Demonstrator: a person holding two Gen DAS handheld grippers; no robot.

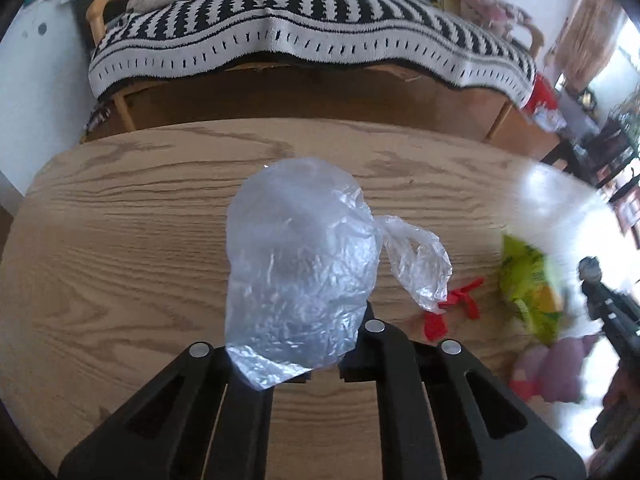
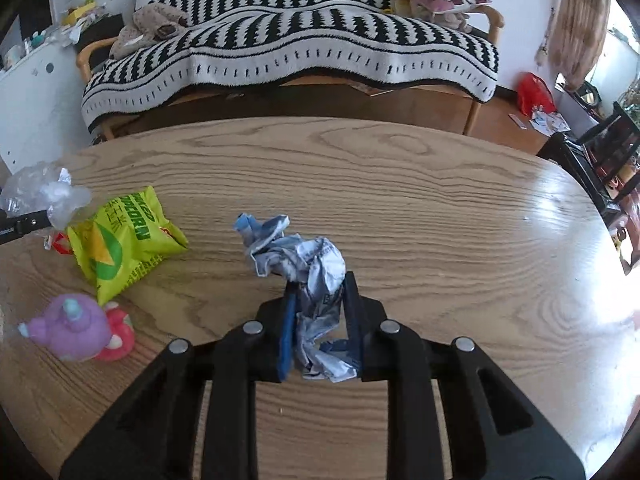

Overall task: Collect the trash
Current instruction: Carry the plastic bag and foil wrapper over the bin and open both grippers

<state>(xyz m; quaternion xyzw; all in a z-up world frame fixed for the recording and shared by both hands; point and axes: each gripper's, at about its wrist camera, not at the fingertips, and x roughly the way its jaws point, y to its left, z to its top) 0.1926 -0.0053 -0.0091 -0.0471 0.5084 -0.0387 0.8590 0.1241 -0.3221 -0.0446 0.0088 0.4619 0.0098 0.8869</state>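
Note:
My left gripper [image 1: 296, 344] is shut on a crumpled clear plastic bag [image 1: 300, 264] and holds it above the wooden table [image 1: 120, 240]. The bag also shows at the left edge of the right wrist view [image 2: 40, 192]. My right gripper [image 2: 320, 292] is shut on a crumpled blue and white paper wrapper [image 2: 304, 264] over the table [image 2: 440, 220]. A green snack bag [image 2: 120, 240] lies on the table to the left; it is blurred in the left wrist view [image 1: 528, 288]. A red scrap [image 1: 460, 304] lies beside it.
A purple and pink plush toy [image 2: 80, 328] sits at the table's left front. A sofa with a black and white striped blanket [image 2: 288, 48] stands behind the table. A dark chair [image 2: 600, 152] stands at the right.

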